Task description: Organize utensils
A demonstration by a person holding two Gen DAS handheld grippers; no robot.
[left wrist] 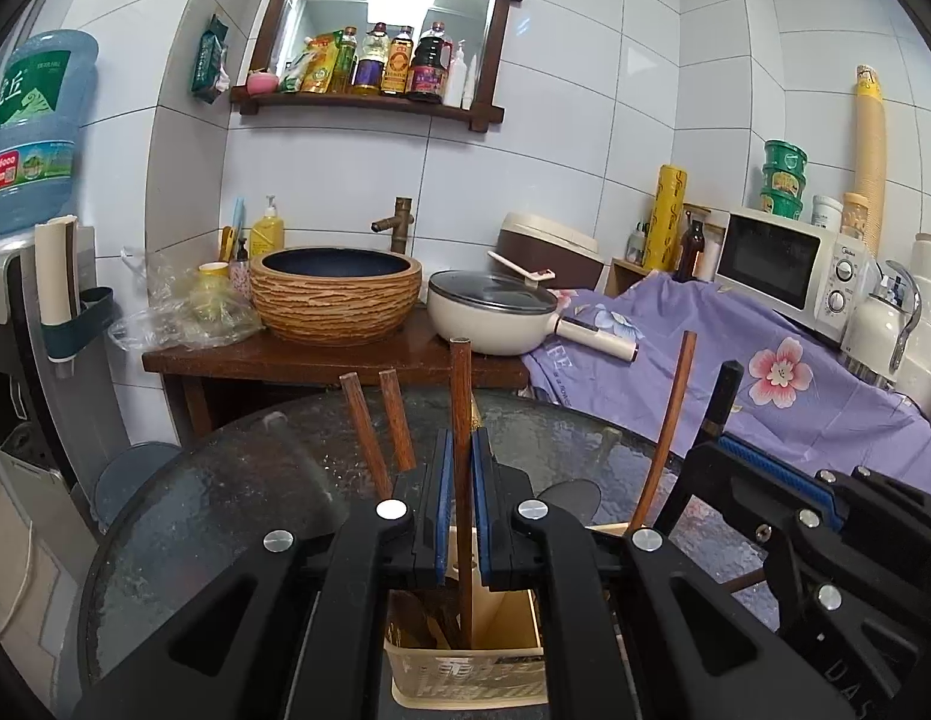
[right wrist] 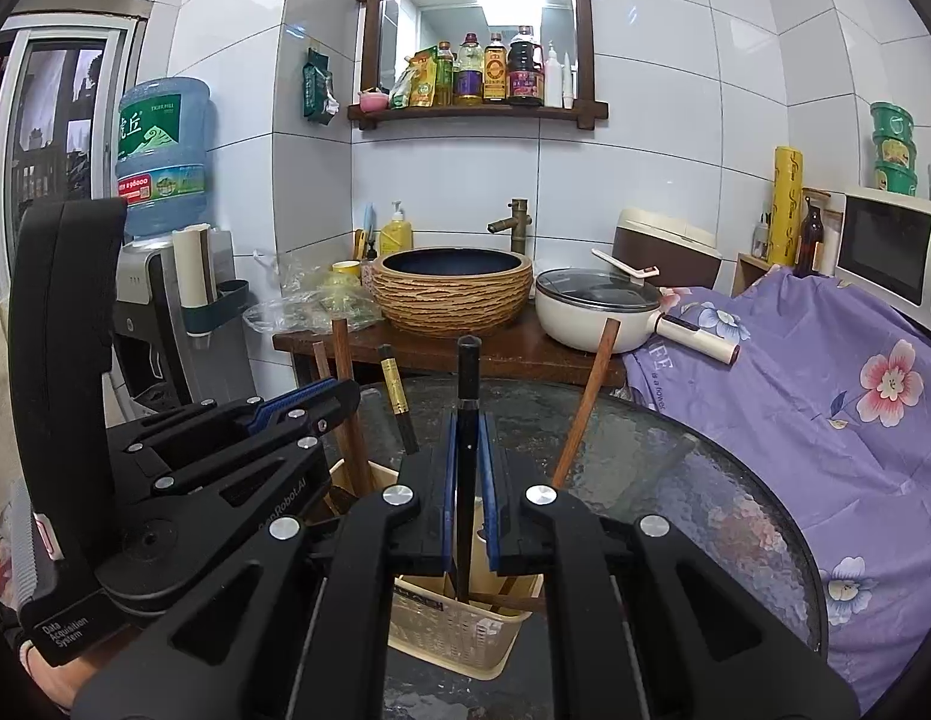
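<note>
Dark textured glass forms a round table [left wrist: 213, 516], its curved rim close to a purple floral cloth [right wrist: 825, 372] on the right. At the near edge stands a cream utensil basket [left wrist: 465, 672] with a perforated front. The left gripper [left wrist: 462, 498] pinches one upright brown wooden chopstick [left wrist: 461, 396] between blue-padded fingers [left wrist: 444, 498], its lower end inside the basket. The right gripper [right wrist: 467, 480] pinches one black chopstick [right wrist: 467, 378] the same way. Three more brown sticks and one black, gold-banded chopstick [right wrist: 396, 390] lean in the basket. Bare glass lies beyond the basket.
</note>
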